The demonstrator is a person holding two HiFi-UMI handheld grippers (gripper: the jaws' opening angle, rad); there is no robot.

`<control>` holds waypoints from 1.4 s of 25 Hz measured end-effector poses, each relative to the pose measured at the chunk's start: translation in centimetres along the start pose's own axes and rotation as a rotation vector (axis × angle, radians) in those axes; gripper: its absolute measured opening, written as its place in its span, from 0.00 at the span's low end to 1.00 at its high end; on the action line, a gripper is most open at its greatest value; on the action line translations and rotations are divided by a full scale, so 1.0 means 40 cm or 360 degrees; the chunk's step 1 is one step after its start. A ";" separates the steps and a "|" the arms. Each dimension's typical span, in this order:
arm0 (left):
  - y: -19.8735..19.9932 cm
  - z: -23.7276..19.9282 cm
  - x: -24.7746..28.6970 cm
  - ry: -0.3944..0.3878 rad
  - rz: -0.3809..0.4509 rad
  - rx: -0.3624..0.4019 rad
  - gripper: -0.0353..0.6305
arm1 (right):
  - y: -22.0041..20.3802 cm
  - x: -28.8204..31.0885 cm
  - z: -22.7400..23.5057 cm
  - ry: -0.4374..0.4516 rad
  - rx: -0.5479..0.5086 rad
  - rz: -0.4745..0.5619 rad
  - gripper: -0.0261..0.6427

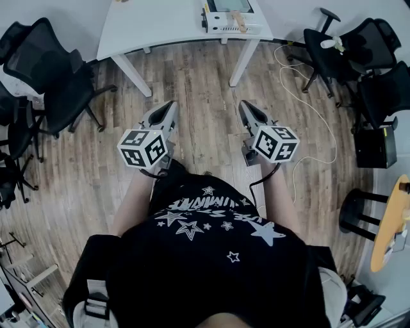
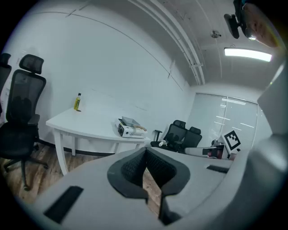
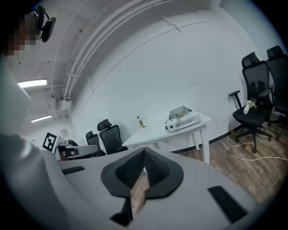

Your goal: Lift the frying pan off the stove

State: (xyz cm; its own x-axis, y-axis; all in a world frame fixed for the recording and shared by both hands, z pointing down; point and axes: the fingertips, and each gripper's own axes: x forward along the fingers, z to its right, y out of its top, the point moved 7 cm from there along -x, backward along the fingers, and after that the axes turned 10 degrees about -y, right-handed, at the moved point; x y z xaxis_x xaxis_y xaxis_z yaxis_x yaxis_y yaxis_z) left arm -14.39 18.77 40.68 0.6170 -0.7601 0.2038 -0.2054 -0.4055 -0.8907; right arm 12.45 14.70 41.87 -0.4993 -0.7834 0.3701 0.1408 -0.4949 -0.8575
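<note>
A square grey frying pan (image 1: 232, 5) with a wooden handle (image 1: 239, 21) sits on a white portable stove (image 1: 230, 24) at the near edge of a white table (image 1: 160, 25). Both grippers hang over the wood floor well short of it, pointing towards the table. My left gripper (image 1: 172, 104) and my right gripper (image 1: 244, 104) are both shut with nothing between the jaws. The left gripper view has the stove (image 2: 130, 130) and pan (image 2: 129, 121) far off past its closed gripper (image 2: 145, 155). From the right gripper (image 3: 144, 155) the stove (image 3: 183, 121) and pan (image 3: 181, 111) look equally distant.
Black office chairs stand at the left (image 1: 57, 83) and right (image 1: 346, 48) of the table. A white cable (image 1: 307, 102) trails over the floor, near a black box (image 1: 375, 147) and a stool (image 1: 359, 211). A small yellow bottle (image 2: 77, 102) stands at the table's far end.
</note>
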 end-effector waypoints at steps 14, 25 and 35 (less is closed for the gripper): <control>-0.013 0.029 0.017 -0.0010 -0.0013 0.0020 0.06 | -0.023 -0.010 0.020 0.0009 0.0029 -0.0015 0.05; -0.070 0.049 -0.002 0.0041 -0.0054 -0.0042 0.06 | -0.058 -0.036 0.057 0.0014 0.0083 -0.0050 0.05; -0.058 0.046 -0.019 0.0056 -0.0065 -0.0018 0.07 | -0.049 -0.005 0.054 0.0014 0.0038 -0.0126 0.05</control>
State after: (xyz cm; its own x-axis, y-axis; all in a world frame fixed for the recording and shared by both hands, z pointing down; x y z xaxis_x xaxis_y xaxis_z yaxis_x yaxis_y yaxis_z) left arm -12.98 21.23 41.86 0.5982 -0.7599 0.2544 -0.1892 -0.4425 -0.8766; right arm 14.13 15.03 44.25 -0.5173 -0.7381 0.4331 0.1207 -0.5639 -0.8170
